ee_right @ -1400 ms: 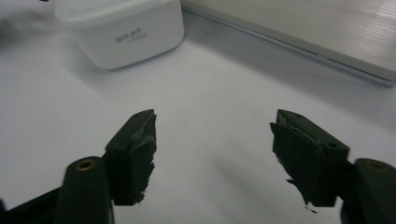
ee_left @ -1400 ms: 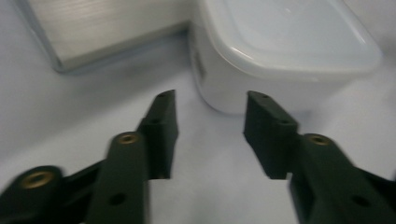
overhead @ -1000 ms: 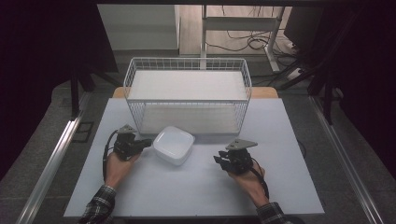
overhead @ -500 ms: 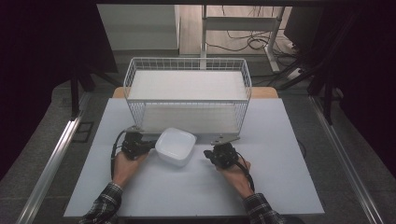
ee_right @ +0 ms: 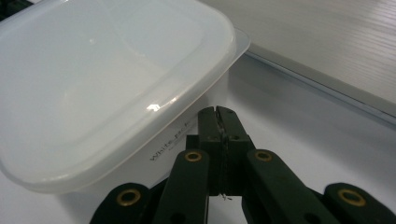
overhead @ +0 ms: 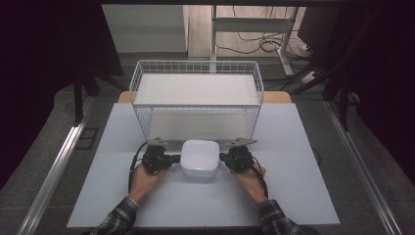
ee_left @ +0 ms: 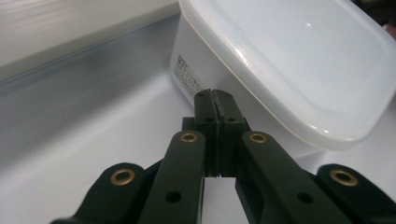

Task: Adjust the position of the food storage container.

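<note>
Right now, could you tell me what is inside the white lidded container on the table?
The white container has its lid on, and the lid is cloudy white, so any contents are hidden. A printed label shows on its side wall.

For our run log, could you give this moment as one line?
left gripper: shut, at container's side | right gripper: shut, opposite side | basket: behind

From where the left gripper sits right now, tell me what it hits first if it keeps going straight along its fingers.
The left gripper, fingers shut, points at the side wall of the white lidded container, just under the lid's rim. That wall is what it would meet first; it looks almost touching already, though the exact gap is hard to judge.
</note>
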### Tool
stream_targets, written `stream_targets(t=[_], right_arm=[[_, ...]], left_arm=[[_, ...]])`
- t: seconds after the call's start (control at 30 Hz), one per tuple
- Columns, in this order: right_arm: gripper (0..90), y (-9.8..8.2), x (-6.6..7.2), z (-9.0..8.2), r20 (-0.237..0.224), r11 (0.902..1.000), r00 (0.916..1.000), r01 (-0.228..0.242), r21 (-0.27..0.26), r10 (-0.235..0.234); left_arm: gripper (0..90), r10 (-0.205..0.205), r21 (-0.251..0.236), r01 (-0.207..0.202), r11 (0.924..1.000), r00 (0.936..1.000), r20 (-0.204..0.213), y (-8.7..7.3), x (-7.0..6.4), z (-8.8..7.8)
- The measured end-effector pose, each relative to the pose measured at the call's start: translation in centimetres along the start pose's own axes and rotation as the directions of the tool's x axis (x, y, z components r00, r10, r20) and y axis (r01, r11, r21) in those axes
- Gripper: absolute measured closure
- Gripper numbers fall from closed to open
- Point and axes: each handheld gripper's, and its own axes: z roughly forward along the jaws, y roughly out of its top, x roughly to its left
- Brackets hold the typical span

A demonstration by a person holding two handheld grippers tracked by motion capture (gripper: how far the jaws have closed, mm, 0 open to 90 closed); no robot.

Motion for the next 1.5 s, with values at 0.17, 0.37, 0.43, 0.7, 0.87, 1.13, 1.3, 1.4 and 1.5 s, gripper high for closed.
stream_targets(t=[0.17,0.37,0.43,0.7,0.87,1.13,1.3,1.4,1.5], right_arm=[[89.5,-0.1,0.3,-0.4,0.006,0.9998,1.0,0.0,0.02,0.0],[89.5,-0.6,1.4,-0.9,-0.005,0.9989,0.9998,0.021,0.042,-0.02],[89.5,-0.8,1.9,-1.3,-0.003,0.9982,0.9996,0.028,0.052,-0.028],[89.5,-1.9,2.9,-2.8,-0.001,0.996,0.9989,0.047,0.076,-0.047],[89.4,-2.3,3.1,-3.8,0.0,0.9963,0.9995,0.03,0.081,-0.03],[88.2,-2.5,2.2,-5.0,-0.039,0.9998,0.9992,-0.003,0.021,0.004],[65.4,-3.3,1.9,-6.4,-0.027,0.9992,0.9988,0.04,-0.004,-0.04],[52.7,-3.6,1.6,-6.8,-0.029,0.9996,0.9992,0.029,0.004,-0.029],[33.7,-3.9,0.9,-6.9,-0.046,0.9999,0.9989,-0.011,-0.013,0.01]], left_arm=[[90.0,0.021,0.023,-0.021,0.9995,0.9996,-0.017,-0.4,-0.9,-0.4],[90.0,0.03,0.039,-0.03,0.9988,0.9993,-0.022,-1.1,-1.8,-1.2],[90.0,0.03,0.04,-0.029,0.9988,0.9993,-0.024,-1.3,-2.1,-1.3],[90.0,0.027,0.051,-0.027,0.9983,0.9996,0.005,-2.1,-3.5,-1.6],[90.0,0.027,0.047,-0.028,0.9985,0.9995,0.013,-2.5,-4.1,-1.6],[79.0,0.055,0.001,-0.055,0.9985,0.9981,-0.027,-3.0,-3.9,-3.4],[48.9,0.077,-0.015,-0.078,0.9968,0.9944,-0.072,-3.6,-4.8,-4.1],[33.9,0.095,-0.011,-0.096,0.9953,0.992,-0.083,-4.0,-4.9,-3.9],[24.1,0.095,0.014,-0.095,0.9954,0.9924,-0.078,-4.4,-5.1,-3.6]])
